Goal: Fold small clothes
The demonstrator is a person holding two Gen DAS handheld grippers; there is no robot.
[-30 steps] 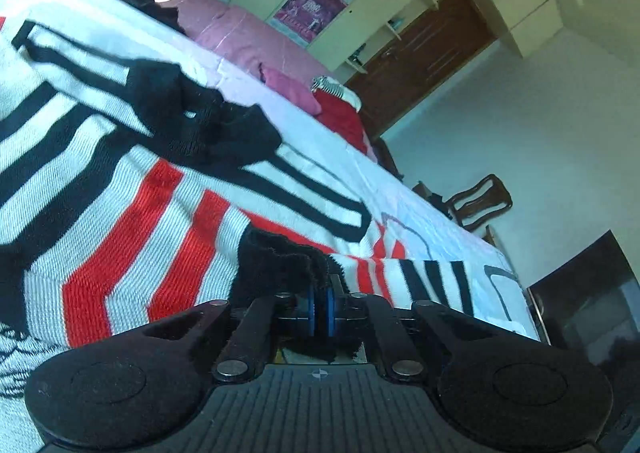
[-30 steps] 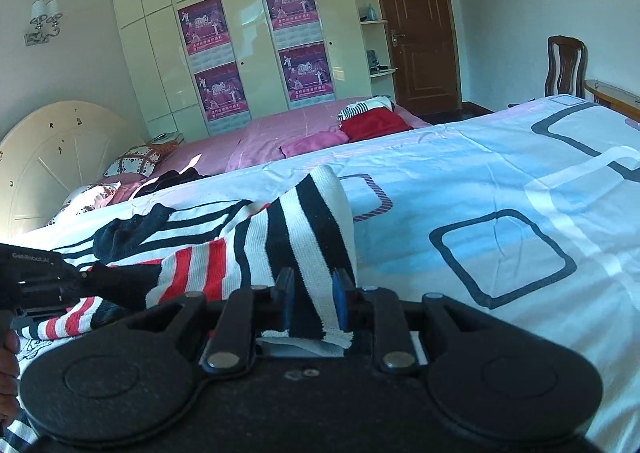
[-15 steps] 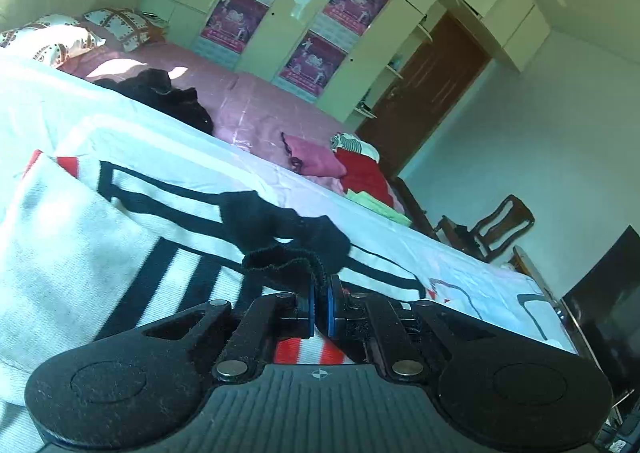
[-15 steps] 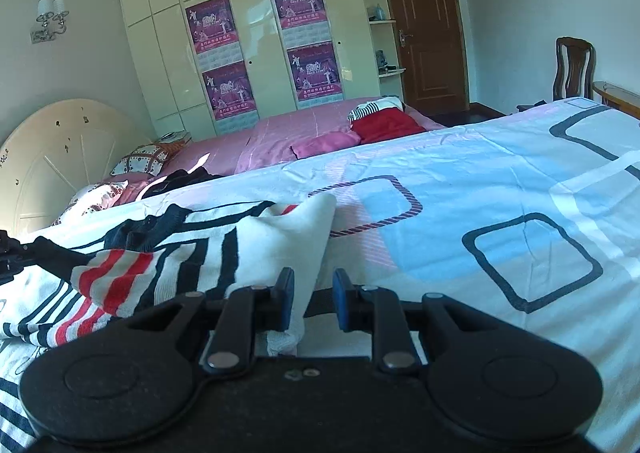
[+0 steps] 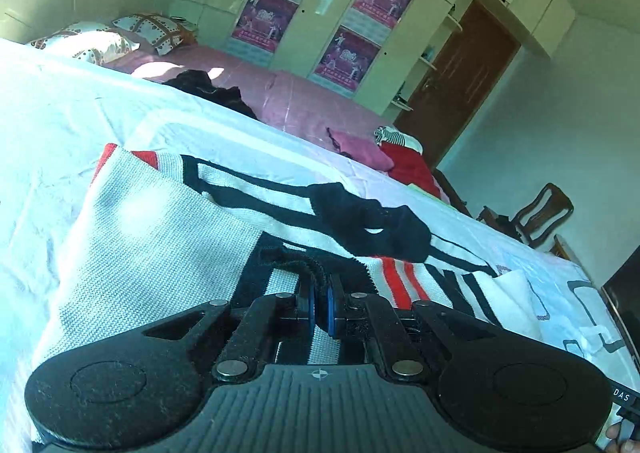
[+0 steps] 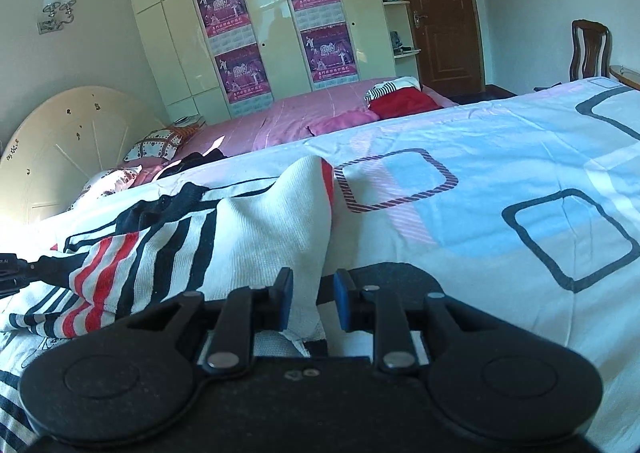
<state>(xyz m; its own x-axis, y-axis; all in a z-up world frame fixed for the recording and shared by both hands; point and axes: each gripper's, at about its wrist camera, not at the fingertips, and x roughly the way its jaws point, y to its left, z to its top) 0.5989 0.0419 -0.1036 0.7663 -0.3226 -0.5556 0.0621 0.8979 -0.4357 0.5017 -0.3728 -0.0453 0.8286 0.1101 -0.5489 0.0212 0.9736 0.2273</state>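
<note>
A small knit sweater [image 5: 160, 237] with white, black and red stripes lies on the bed, partly folded over itself. My left gripper [image 5: 319, 303] is shut on its black ribbed edge [image 5: 296, 259]. In the right wrist view the sweater [image 6: 256, 229] lies bunched in front of my right gripper [image 6: 313, 303]. The right jaws stand a little apart, with a fold of white knit lying between them. The left gripper's tip [image 6: 12, 271] shows at the left edge of that view.
The white bedsheet with square outlines [image 6: 520, 193] stretches to the right. A pink bed [image 6: 304, 113] behind holds pink and red clothes [image 6: 400, 101] and a dark garment [image 5: 208, 87]. Wardrobes, a brown door [image 6: 440, 9] and a wooden chair [image 6: 590, 49] stand beyond.
My left gripper has carried the sweater's black edge over, so the white back now faces up. My right gripper came down to the bed, its jaws spread and the knit slack between them.
</note>
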